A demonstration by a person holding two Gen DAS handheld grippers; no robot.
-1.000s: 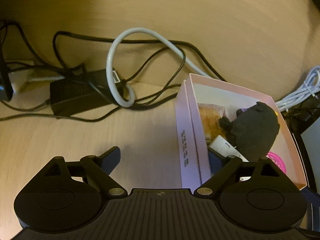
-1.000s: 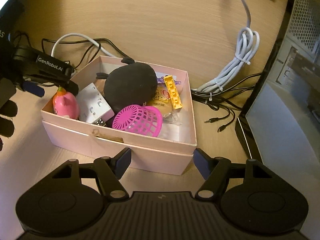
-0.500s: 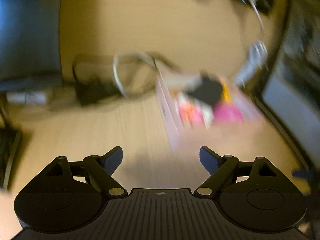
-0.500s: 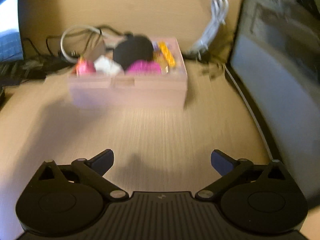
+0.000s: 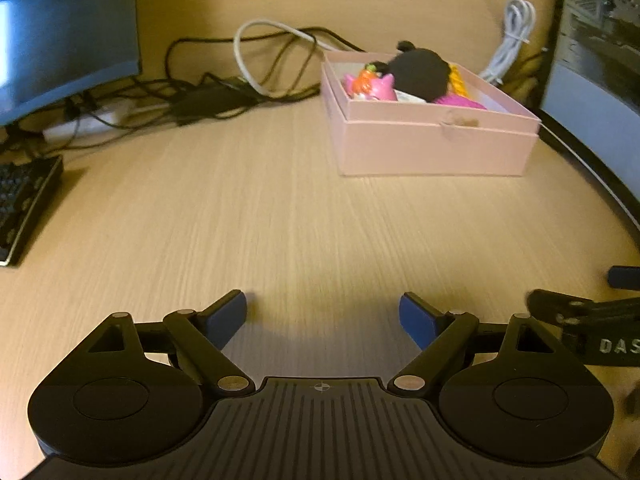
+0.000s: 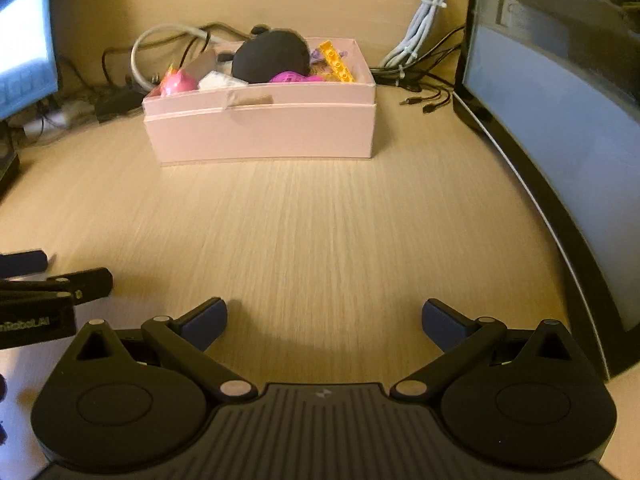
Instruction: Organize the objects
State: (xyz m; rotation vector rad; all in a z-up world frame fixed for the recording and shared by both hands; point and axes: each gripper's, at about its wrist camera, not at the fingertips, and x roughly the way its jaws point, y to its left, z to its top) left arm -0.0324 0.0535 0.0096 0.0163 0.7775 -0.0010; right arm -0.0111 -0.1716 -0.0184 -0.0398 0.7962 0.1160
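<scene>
Left gripper (image 5: 322,314) and right gripper (image 6: 324,324), side by side above the near part of the bench (image 6: 320,232): on both, the jaws stand wide apart with nothing between them. Each gripper shows at the edge of the other's view, so the two are near one another.

The pink box (image 6: 260,120) sits at the far side of the bench, well apart from both grippers. It is full: a black soft toy (image 6: 270,56), a pink toy (image 6: 178,82), a white block (image 6: 218,79), a magenta mesh ball (image 6: 294,77) and a yellow brick (image 6: 338,62) rise to or above its rim. No loose item lies on the bare wood between grippers and box, so the sorting looks finished or nearly so.

Risks, judged from this layout: the contents are heaped, and a nudge to the box could tip the soft toy or the brick over the wall. The black cables (image 5: 240,80) and the white cable bundle (image 6: 424,12) lie just beside the box and could snag a gripper that reaches past it. The computer case (image 6: 560,92) stands close on the right, leaving little room for a side approach there.

Hard to make out: the box floor and whatever lies under the soft toy are hidden; far objects are slightly blurred; the keyboard (image 5: 24,204) and the monitor (image 5: 60,32) are cut off at the left edge.
</scene>
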